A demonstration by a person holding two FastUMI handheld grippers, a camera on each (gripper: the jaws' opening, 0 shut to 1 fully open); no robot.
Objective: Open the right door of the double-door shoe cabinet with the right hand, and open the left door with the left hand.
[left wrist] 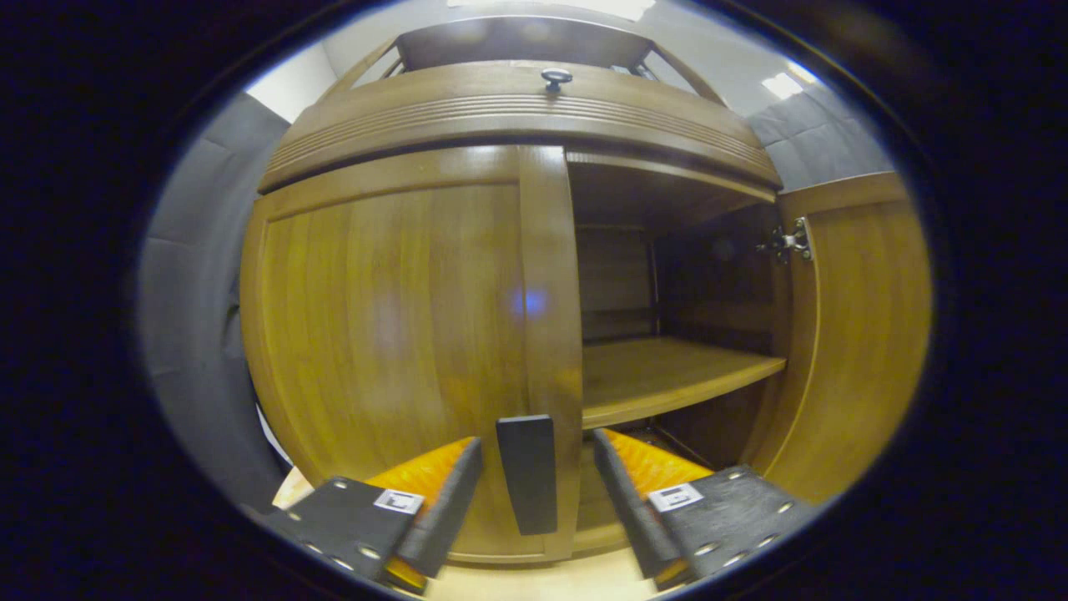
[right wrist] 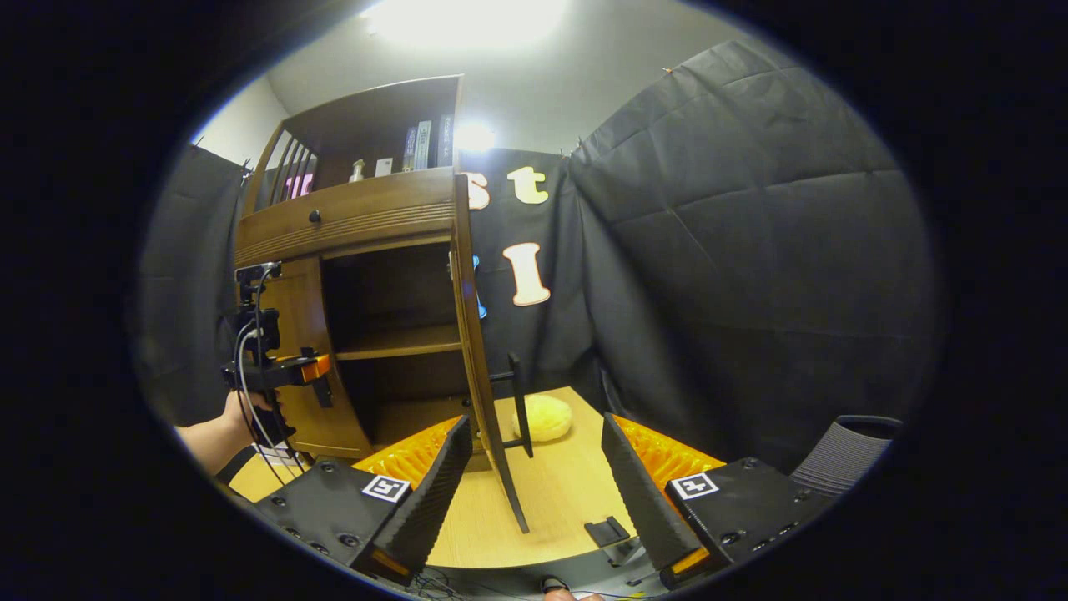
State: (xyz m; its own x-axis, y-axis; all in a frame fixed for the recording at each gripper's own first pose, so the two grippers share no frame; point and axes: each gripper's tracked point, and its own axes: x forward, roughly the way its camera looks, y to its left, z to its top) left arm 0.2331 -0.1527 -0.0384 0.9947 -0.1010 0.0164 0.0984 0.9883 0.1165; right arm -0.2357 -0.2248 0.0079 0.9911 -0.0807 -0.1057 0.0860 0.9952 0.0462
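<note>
While ajar, door handle [left wrist: 527, 473] between left hand-held gripper [left wrist: 534, 492] fingers.

One cabinet [right wrist: 367, 225], two doors [left wrist: 392, 334] [right wrist: 480, 359], three books [right wrist: 424, 143], one yellow ball [right wrist: 544, 417].

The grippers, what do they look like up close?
Each gripper, left and right, has two wedge-shaped jaws with ribbed faces, bolted to dark plates carrying small square black-and-white tags. Seen from afar, the left one has thin cables looping down its black frame.
</note>
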